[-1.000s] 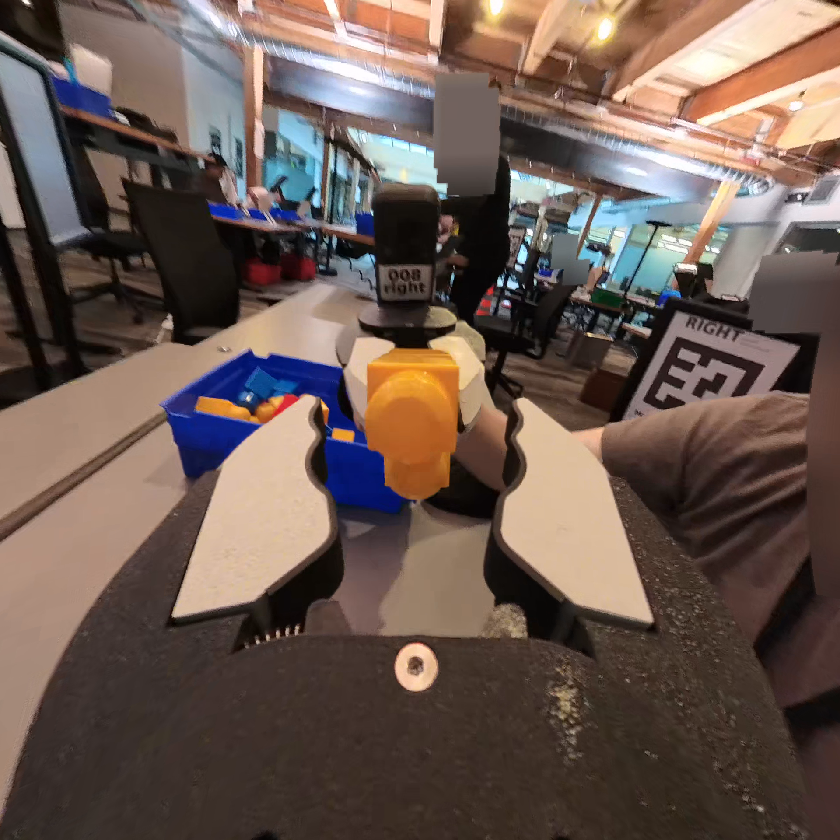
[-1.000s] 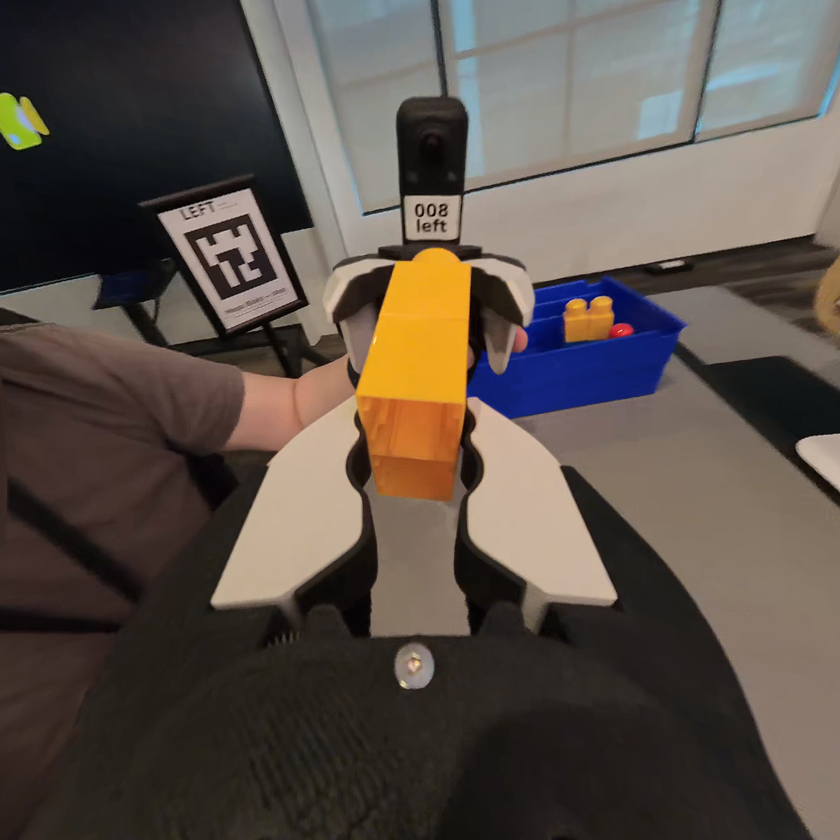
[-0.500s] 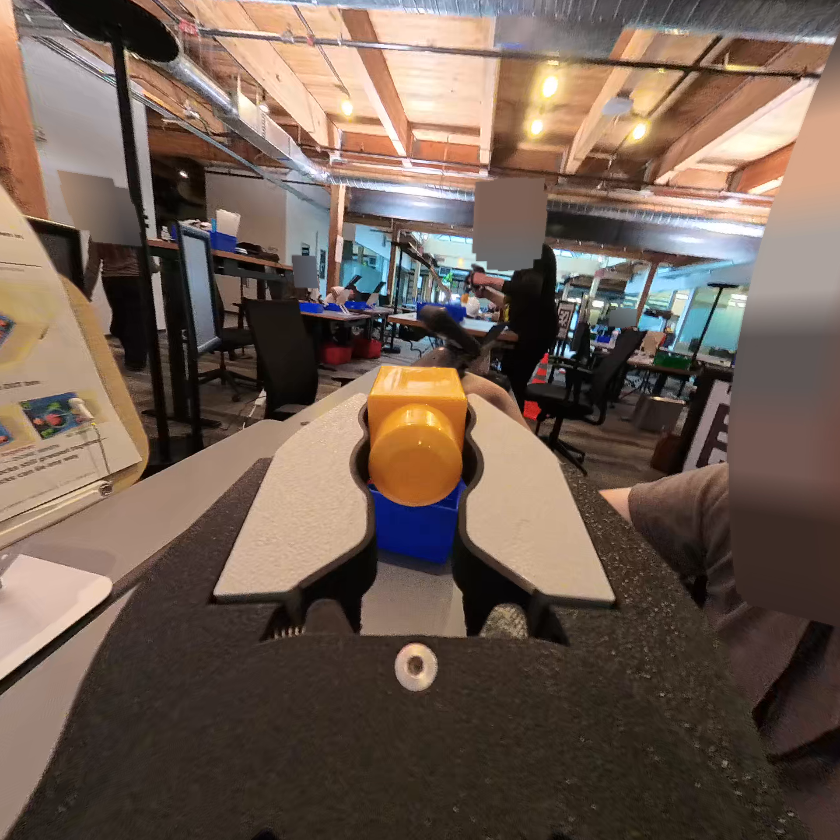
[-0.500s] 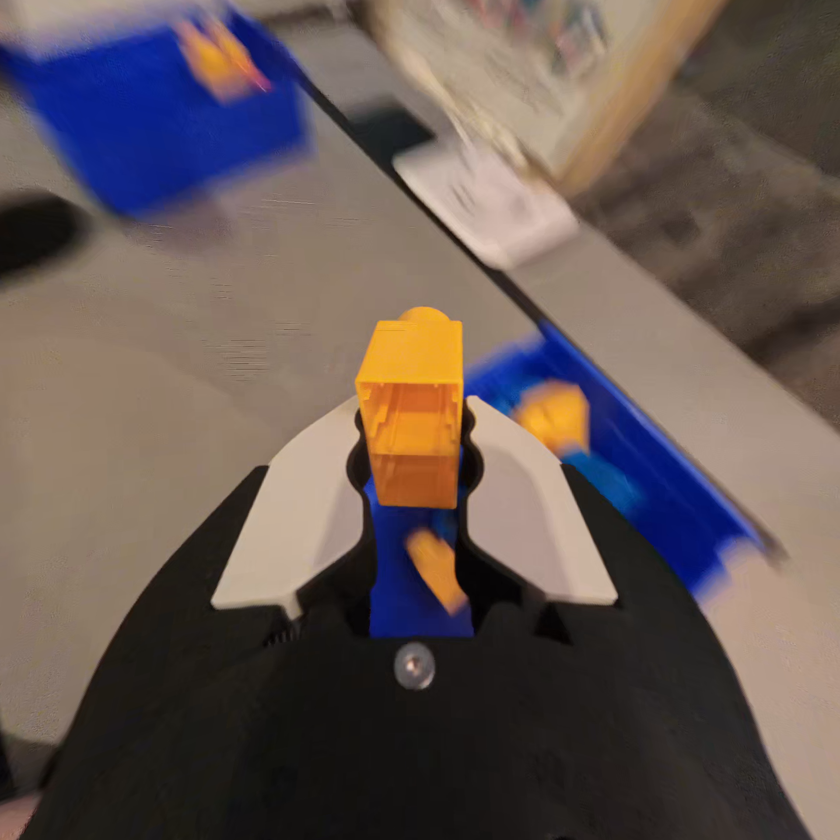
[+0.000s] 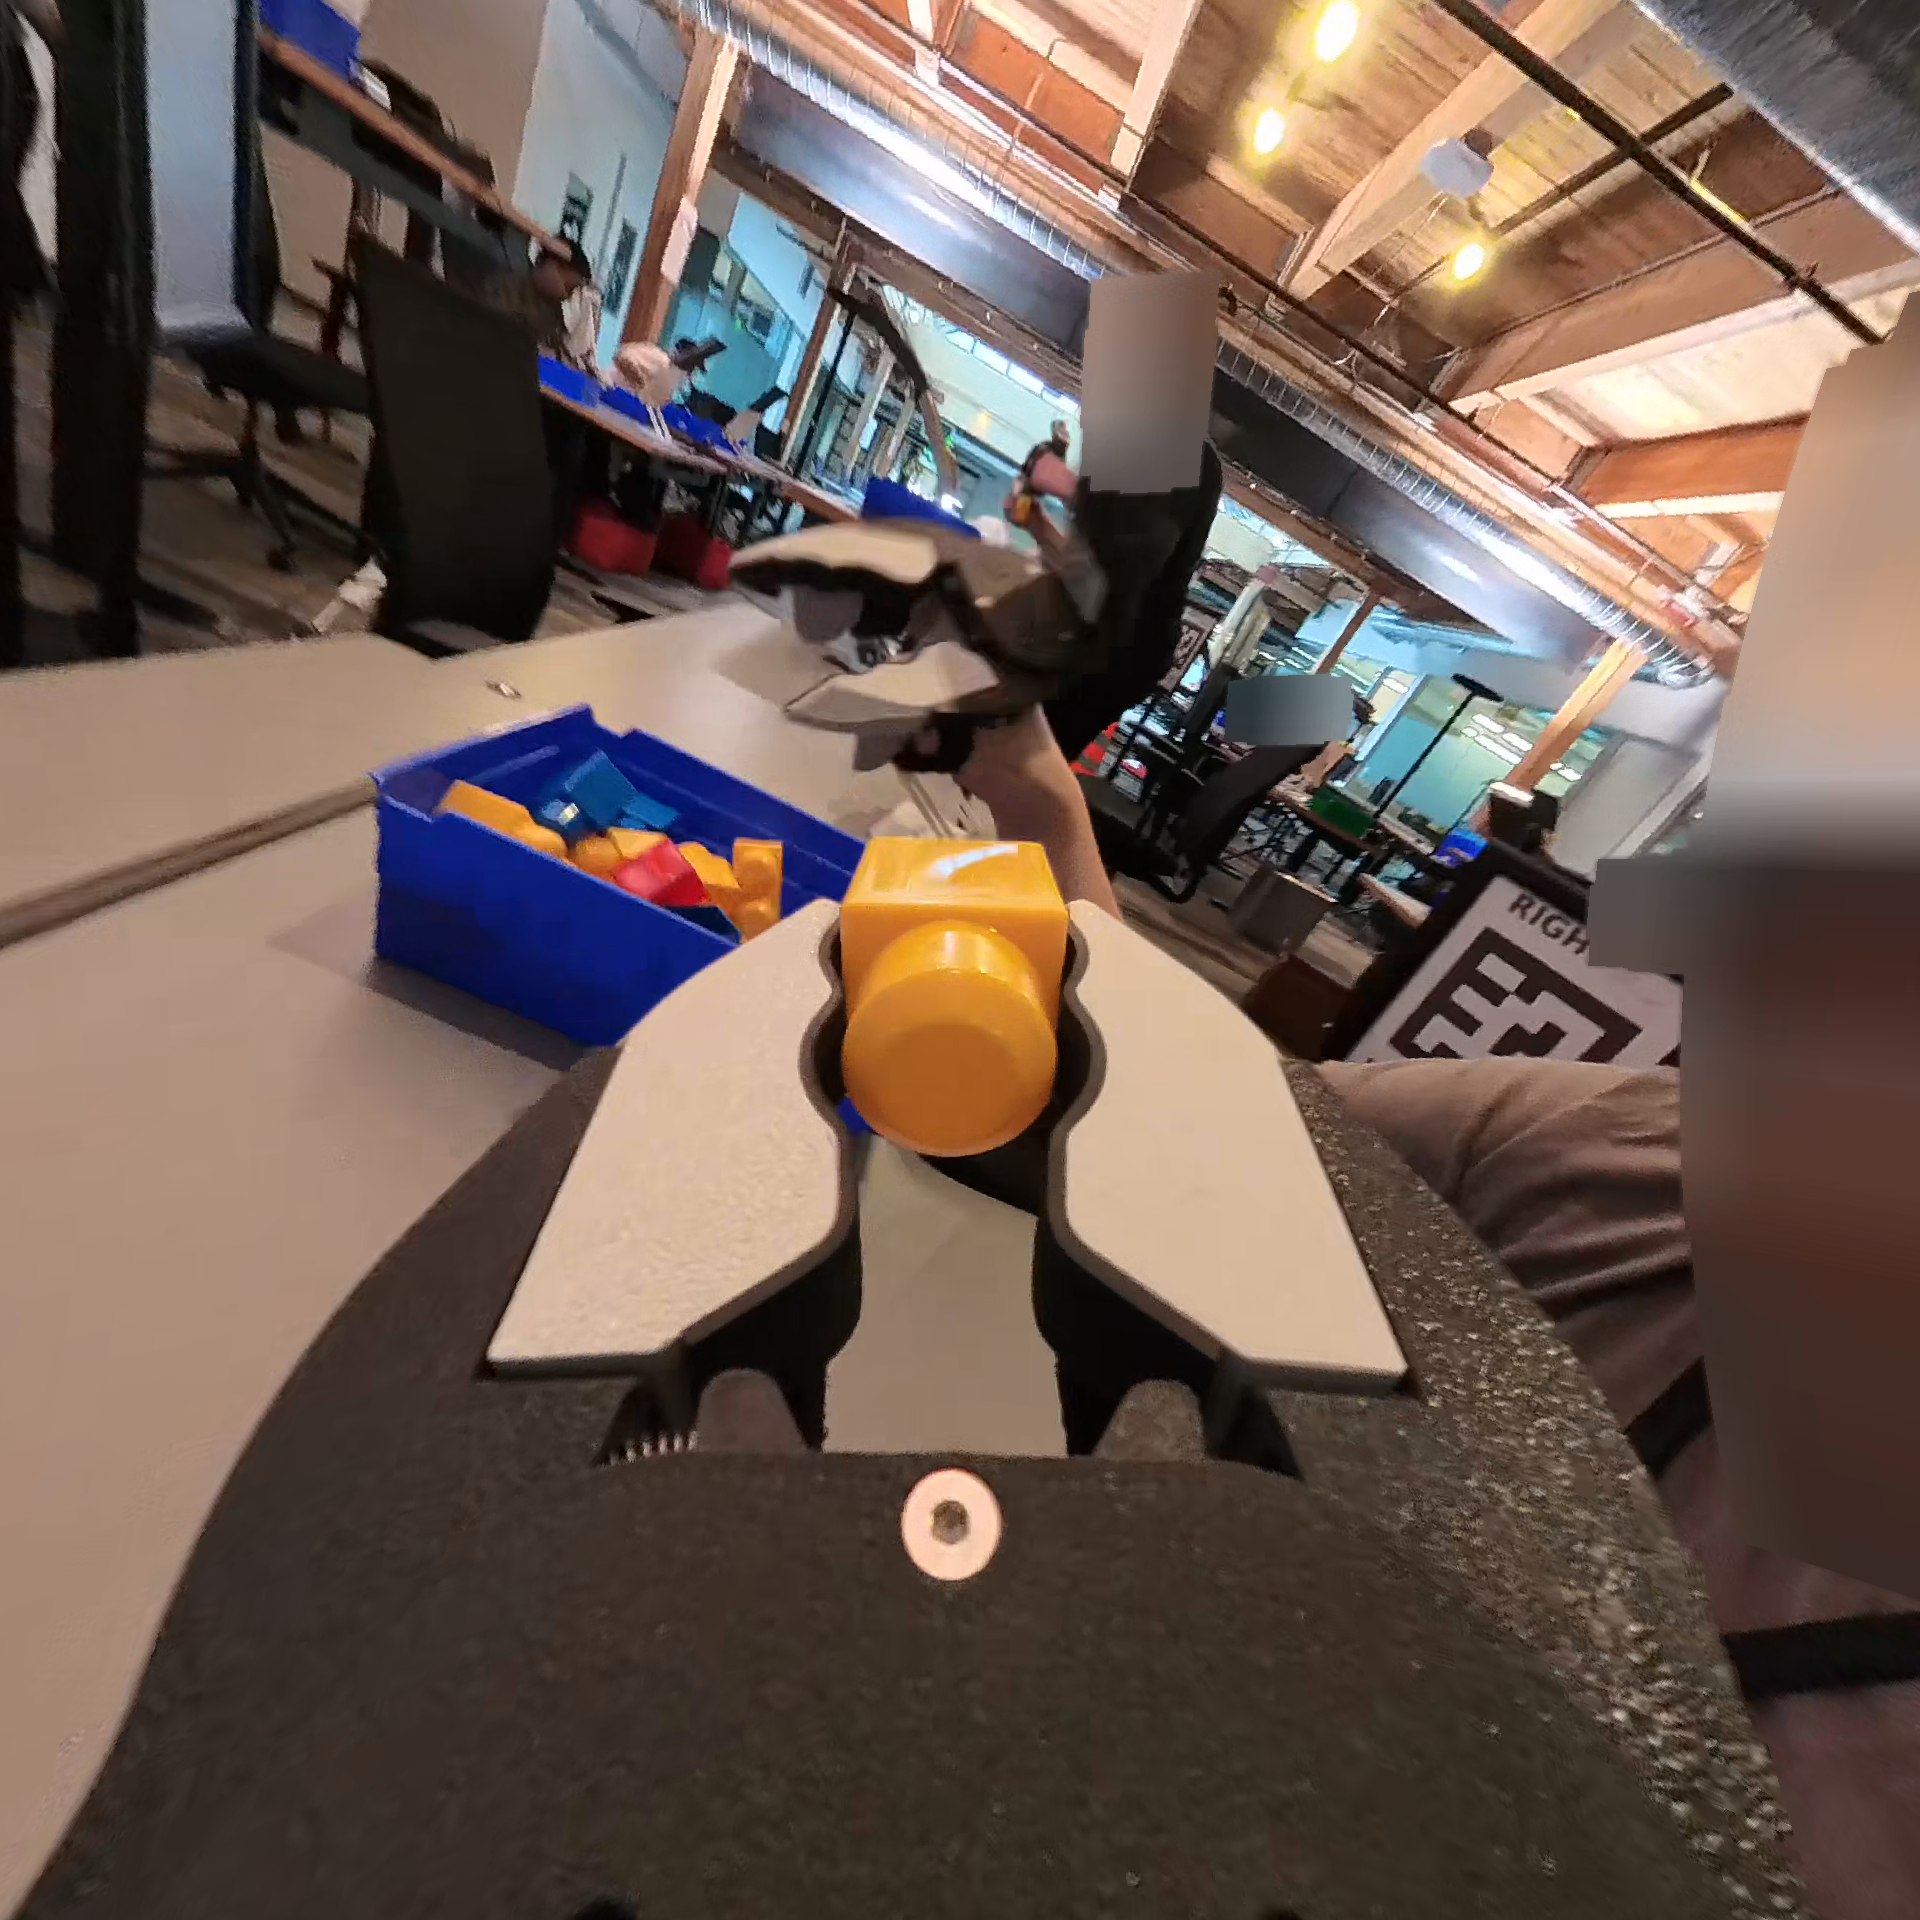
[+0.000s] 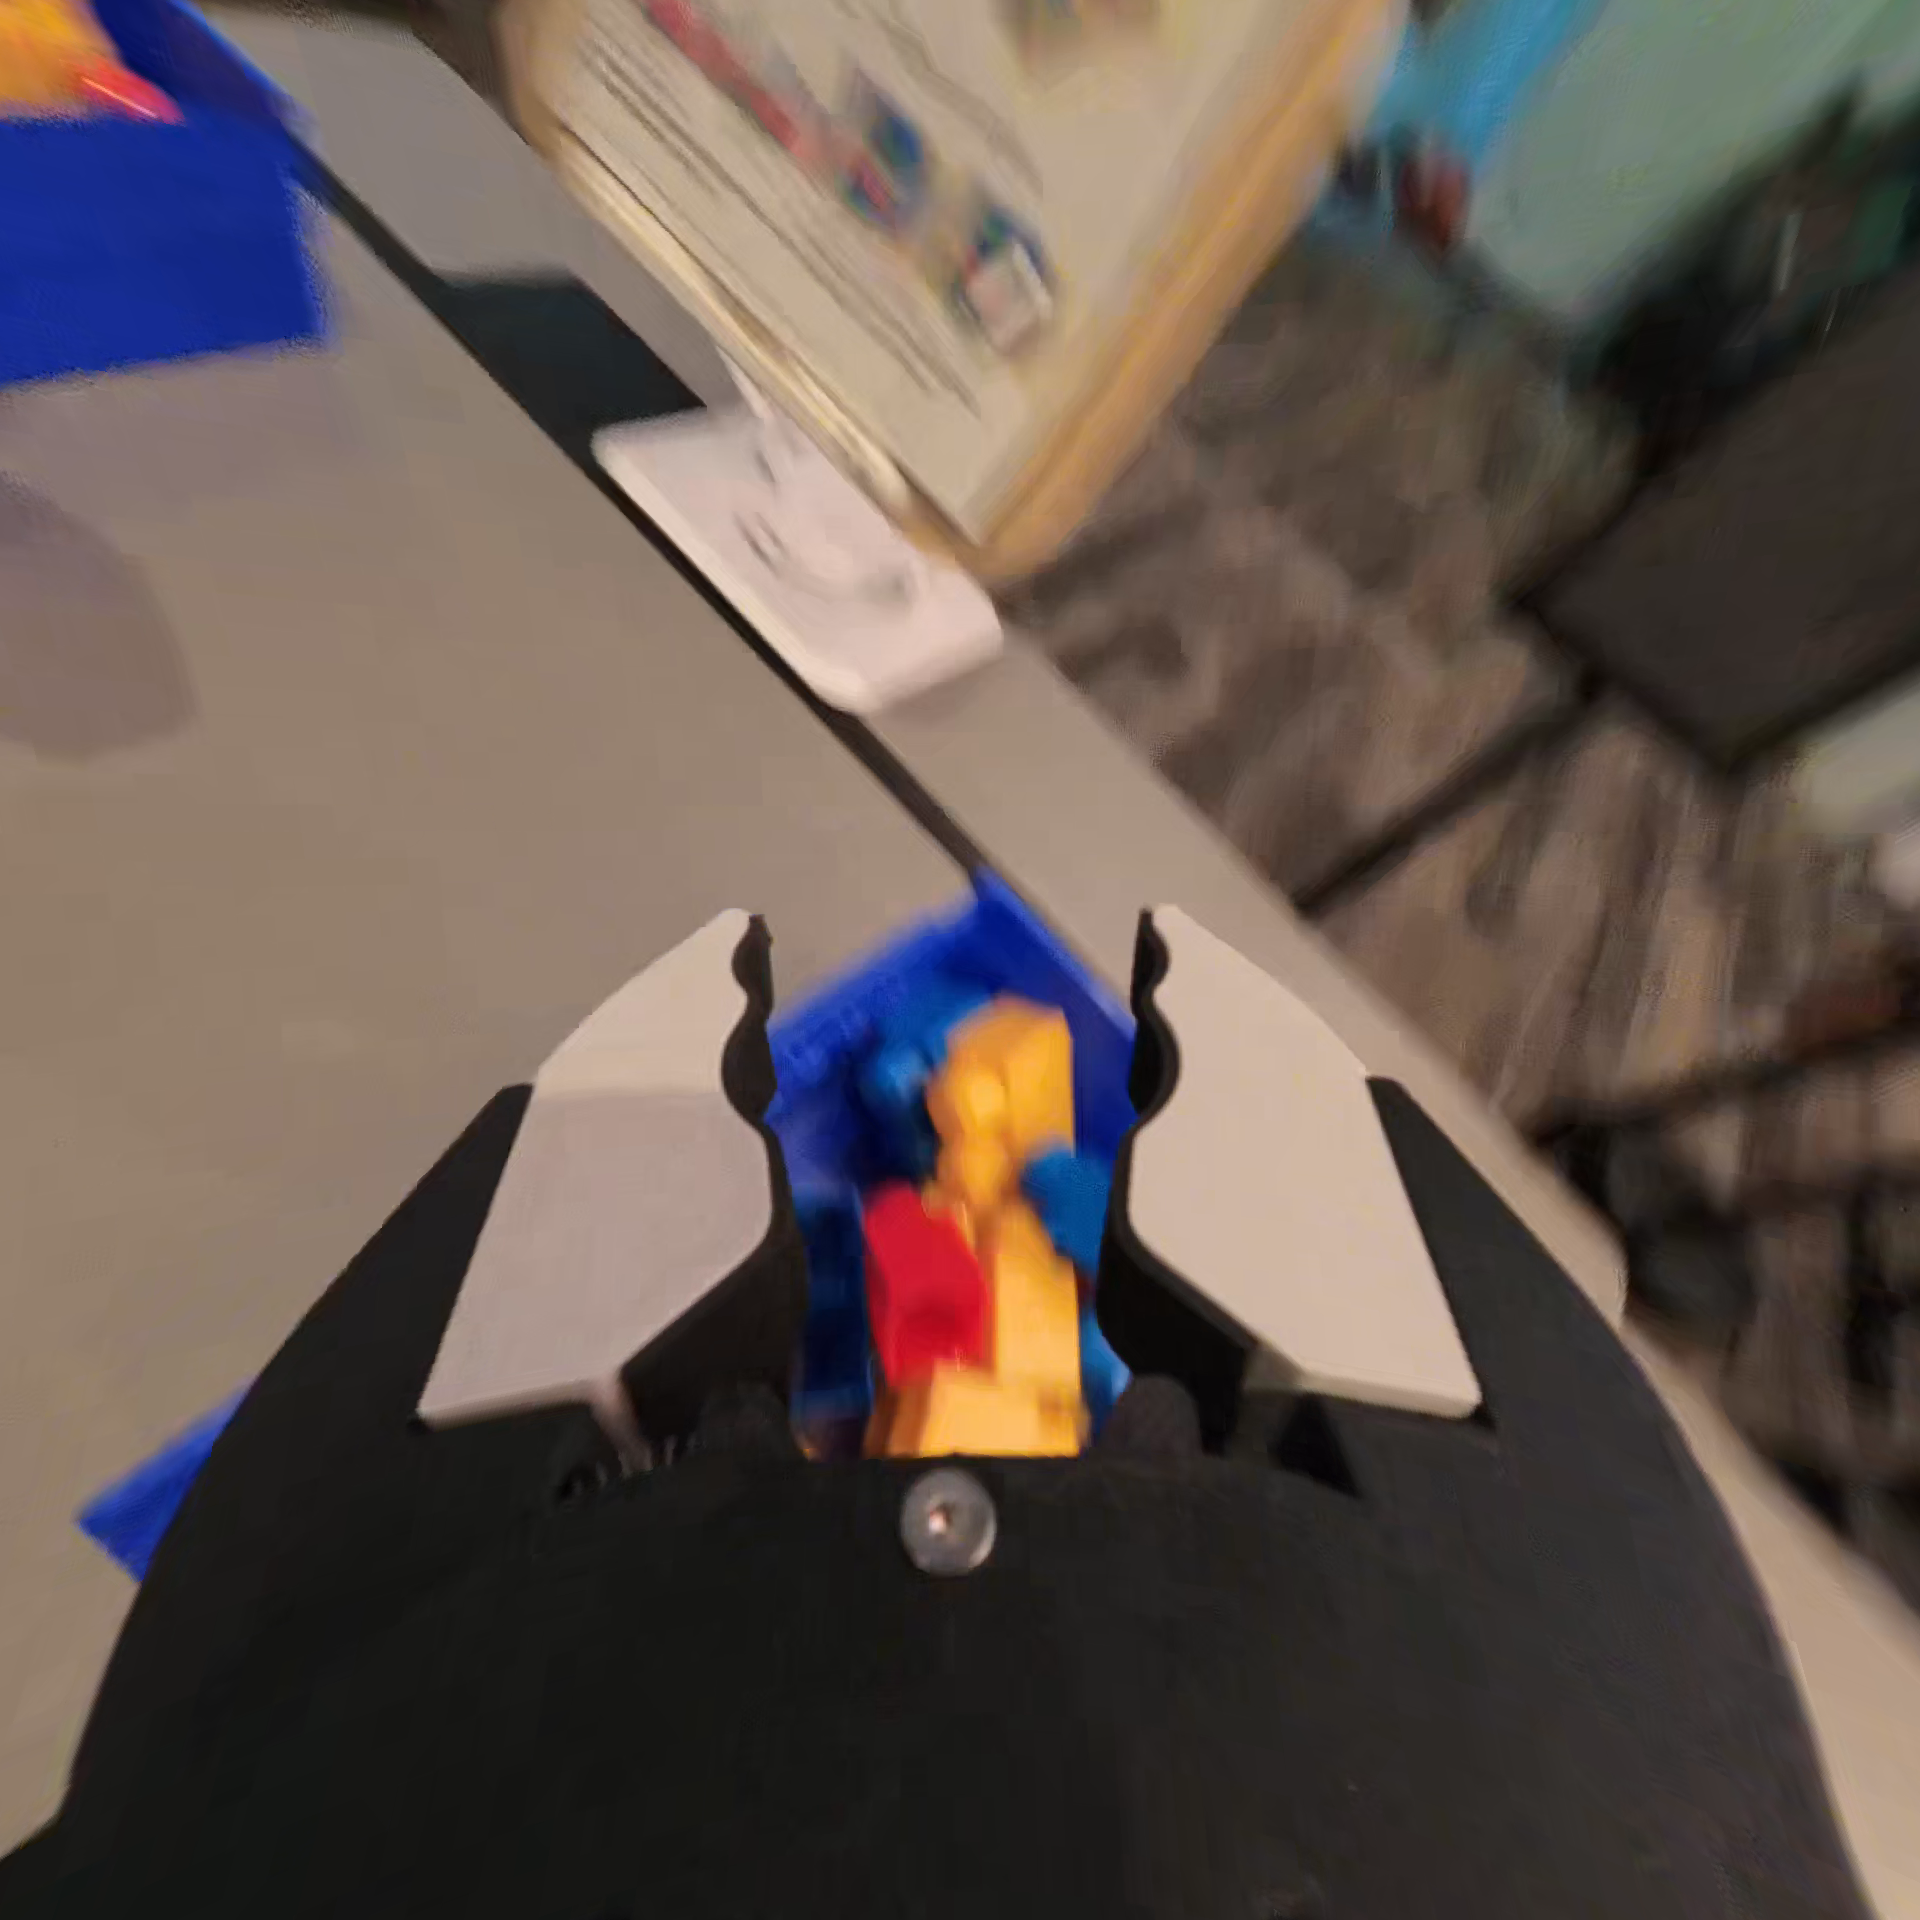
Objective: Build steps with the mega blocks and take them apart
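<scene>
1. My left gripper [image 5: 951, 997] pinches an orange mega block [image 5: 951, 1003] between its two grey fingers [image 5: 707, 1122], the block's round stud pointing back toward the camera.
2. Ahead and to the left of it, a blue bin [image 5: 540, 925] sits on the grey table [image 5: 187, 1039]. Loose orange, blue and red blocks [image 5: 665, 862] lie piled inside the bin.
3. My right gripper [image 5: 862, 665] shows farther off in the left wrist view, raised above the table beyond the bin, its fingers spread with nothing between them.
4. The right wrist view is blurred. My right gripper [image 6: 951, 997] is spread wide and holds nothing.
5. Seen through that gap, a blue bin [image 6: 831, 1039] holds orange, red and blue blocks [image 6: 997, 1195].
6. A second blue bin [image 6: 125, 239] sits at the upper left of that view.
7. A propped printed sheet [image 6: 862, 208] on a white base stands by the table's edge.
</scene>
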### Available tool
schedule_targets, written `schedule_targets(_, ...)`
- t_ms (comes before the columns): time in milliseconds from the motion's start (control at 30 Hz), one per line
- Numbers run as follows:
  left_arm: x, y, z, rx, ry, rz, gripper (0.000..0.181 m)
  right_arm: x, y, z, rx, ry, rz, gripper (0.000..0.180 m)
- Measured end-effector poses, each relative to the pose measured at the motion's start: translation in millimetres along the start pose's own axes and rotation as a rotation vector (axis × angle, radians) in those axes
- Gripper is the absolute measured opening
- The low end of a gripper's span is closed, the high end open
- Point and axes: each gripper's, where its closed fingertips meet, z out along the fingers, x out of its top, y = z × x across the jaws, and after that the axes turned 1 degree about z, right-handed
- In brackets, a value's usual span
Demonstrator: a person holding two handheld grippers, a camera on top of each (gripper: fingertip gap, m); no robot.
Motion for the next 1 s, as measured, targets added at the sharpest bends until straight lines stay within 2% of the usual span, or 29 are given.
schedule_targets(67,-10,-3,9,-0.028,-0.015,-0.067,0.036,53,-68,3,0.124,0.206,-0.209,0.068)
schedule_targets(133,-17,-1,16,-0.060,-0.016,-0.125,0.036,83,-136,5,0.224,0.348,-0.389,0.068)
schedule_targets(233,-29,3,26,-0.100,-0.043,-0.182,0.036,96,-191,19,0.193,0.396,-0.565,0.068)
schedule_targets(333,-37,10,36,-0.131,-0.055,-0.209,0.036,96,-216,25,0.231,0.423,-0.595,0.065)
schedule_targets(367,-39,11,38,-0.138,-0.055,-0.203,0.037,95,-216,24,0.229,0.420,-0.610,0.047)
schedule_targets(400,-36,14,37,-0.155,-0.041,-0.194,0.040,94,-210,23,0.208,0.410,-0.624,0.038)
schedule_targets(467,-24,14,30,-0.157,-0.017,-0.186,0.050,91,-182,15,0.169,0.341,-0.606,0.037)
schedule_targets(533,-3,13,14,-0.125,0.035,-0.126,0.050,84,-135,-4,0.144,0.285,-0.506,0.037)
schedule_targets(633,28,8,-18,-0.003,0.108,0.017,0.050,33,-69,-32,0.247,0.092,-0.187,0.037)
schedule_targets(700,45,3,-38,0.090,0.132,0.102,0.050,-11,-31,-37,0.235,-0.020,-0.053,0.037)
schedule_targets(833,64,0,-72,0.196,0.142,0.165,0.049,-85,8,-11,0.209,-0.188,0.115,0.037)
schedule_targets(933,76,-6,-99,0.272,0.159,0.172,0.048,-119,-1,19,0.295,-0.281,0.177,0.038)
schedule_targets(1000,79,-18,-124,0.381,0.123,0.179,0.048,-145,-6,35,0.309,-0.388,0.190,0.038)
